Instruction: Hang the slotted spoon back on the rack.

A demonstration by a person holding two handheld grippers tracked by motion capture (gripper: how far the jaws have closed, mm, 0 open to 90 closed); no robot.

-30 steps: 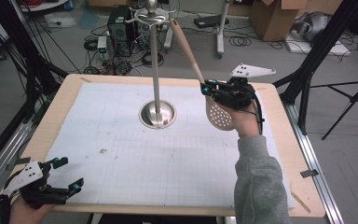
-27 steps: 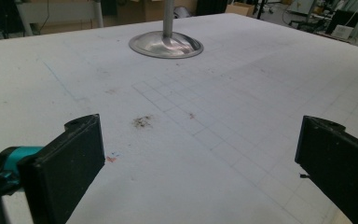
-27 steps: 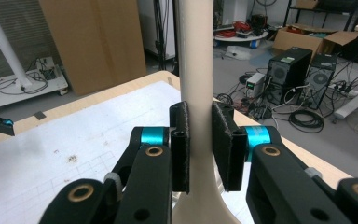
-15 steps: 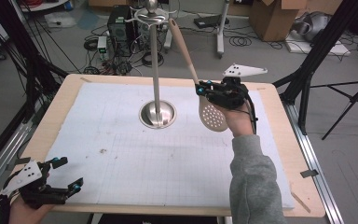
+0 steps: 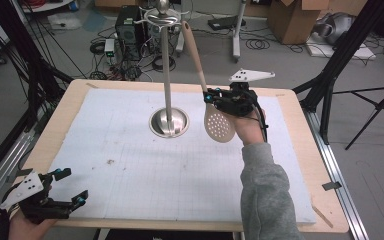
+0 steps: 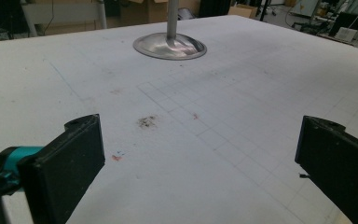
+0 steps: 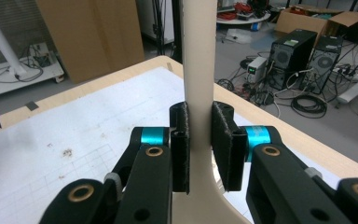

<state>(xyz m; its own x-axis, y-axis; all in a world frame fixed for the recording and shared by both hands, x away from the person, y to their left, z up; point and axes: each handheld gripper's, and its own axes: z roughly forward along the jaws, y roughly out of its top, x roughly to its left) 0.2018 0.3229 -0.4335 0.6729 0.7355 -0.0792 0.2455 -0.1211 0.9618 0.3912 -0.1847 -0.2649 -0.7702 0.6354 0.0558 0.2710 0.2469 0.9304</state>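
A beige slotted spoon point(image 5: 218, 125) with a long handle hangs above the table, head down and handle tilted up toward the top of the metal stand point(image 5: 167, 75). My right gripper point(image 5: 211, 96) is shut on the handle just above the perforated head; in the right gripper view both pads press the spoon handle point(image 7: 199, 70). The stand's round base point(image 6: 169, 46) rests mid-table. My left gripper point(image 5: 72, 200) rests at the near left corner, open, its jaws wide apart over bare mat in the left gripper view point(image 6: 200, 158).
A white gridded mat point(image 5: 145, 165) covers the wooden table point(image 5: 310, 165). Hooks ring the top of the stand point(image 5: 162, 17). Beyond the far edge are computer towers point(image 5: 130, 25), cables and cardboard boxes point(image 5: 295, 20) on the floor.
My right gripper has carried the spoon leftward toward the stand, bringing the handle tip closer to the hooks. The left gripper has stayed put.
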